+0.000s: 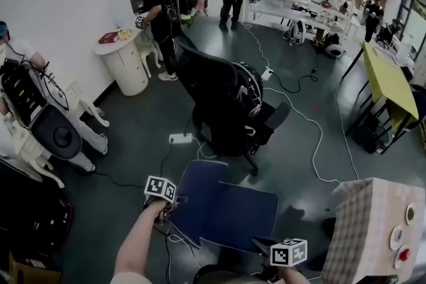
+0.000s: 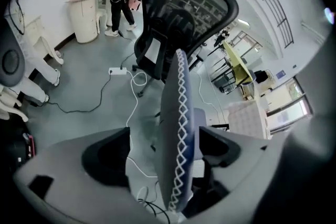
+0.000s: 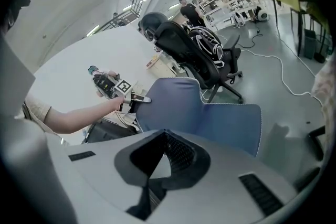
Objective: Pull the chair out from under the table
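Note:
The blue chair stands low in the head view, its back to the left and its seat toward the checkered table at the lower right. My left gripper is at the top left edge of the chair's back. In the left gripper view that edge, with its white zigzag stitching, runs between the jaws of the left gripper; they stand wide apart and do not press on it. My right gripper looks shut with nothing in it. It hovers near the seat, close to its right front corner.
A black office chair stands just beyond the blue one. A power strip and cables lie on the grey floor. A white round cabinet is at the left wall, and a yellow-green table at the right. Several people stand at the back.

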Demonstrator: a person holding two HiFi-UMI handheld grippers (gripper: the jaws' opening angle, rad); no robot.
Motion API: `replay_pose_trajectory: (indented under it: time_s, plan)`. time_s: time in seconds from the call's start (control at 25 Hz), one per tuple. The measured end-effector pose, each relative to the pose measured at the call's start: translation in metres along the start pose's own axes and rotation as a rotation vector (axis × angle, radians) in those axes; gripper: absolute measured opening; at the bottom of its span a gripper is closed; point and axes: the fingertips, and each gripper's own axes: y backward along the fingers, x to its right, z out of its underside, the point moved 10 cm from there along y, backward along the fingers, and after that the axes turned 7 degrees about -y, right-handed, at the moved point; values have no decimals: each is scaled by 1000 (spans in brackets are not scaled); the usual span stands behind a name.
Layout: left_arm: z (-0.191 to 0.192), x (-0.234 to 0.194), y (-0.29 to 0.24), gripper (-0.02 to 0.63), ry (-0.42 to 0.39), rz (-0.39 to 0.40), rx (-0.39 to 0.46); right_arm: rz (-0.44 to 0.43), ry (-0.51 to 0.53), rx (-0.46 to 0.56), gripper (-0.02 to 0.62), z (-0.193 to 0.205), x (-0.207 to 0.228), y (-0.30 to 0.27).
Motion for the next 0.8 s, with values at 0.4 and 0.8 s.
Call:
replay_pose_trajectory:
  time_s: [0.4,0.8]
  plan:
    - [-1,51,103,394,-120,-59,399,-24,-6,42,9,-1,0,5]
    - [-19,131,119,207,-297,-58,580,-84,13,144,9,-16,-5,30]
